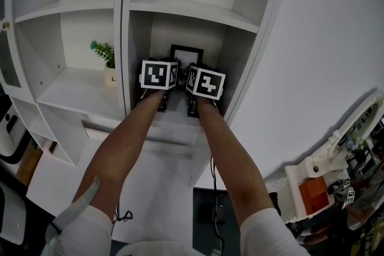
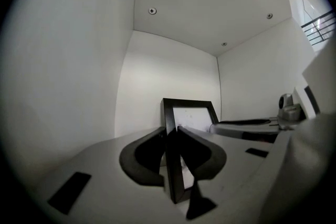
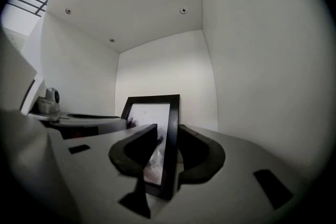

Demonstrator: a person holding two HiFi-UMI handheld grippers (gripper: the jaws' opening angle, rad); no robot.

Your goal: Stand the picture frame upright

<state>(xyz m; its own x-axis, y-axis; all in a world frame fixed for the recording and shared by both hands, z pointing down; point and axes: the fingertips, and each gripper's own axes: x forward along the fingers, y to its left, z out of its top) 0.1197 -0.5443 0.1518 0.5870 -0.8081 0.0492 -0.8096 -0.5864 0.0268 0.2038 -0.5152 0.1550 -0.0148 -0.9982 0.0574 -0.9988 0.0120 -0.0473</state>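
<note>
White shelving (image 1: 72,93) — small potted plant (image 1: 107,64)

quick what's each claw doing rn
left claw: closed on the left edge of the picture frame
right claw: closed on the picture frame's right edge

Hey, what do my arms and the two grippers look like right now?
Both arms are bare below short white sleeves. The left gripper and right gripper have pale grey bodies with black, curved fingers. Each carries a white cube printed with black square markers.
</note>
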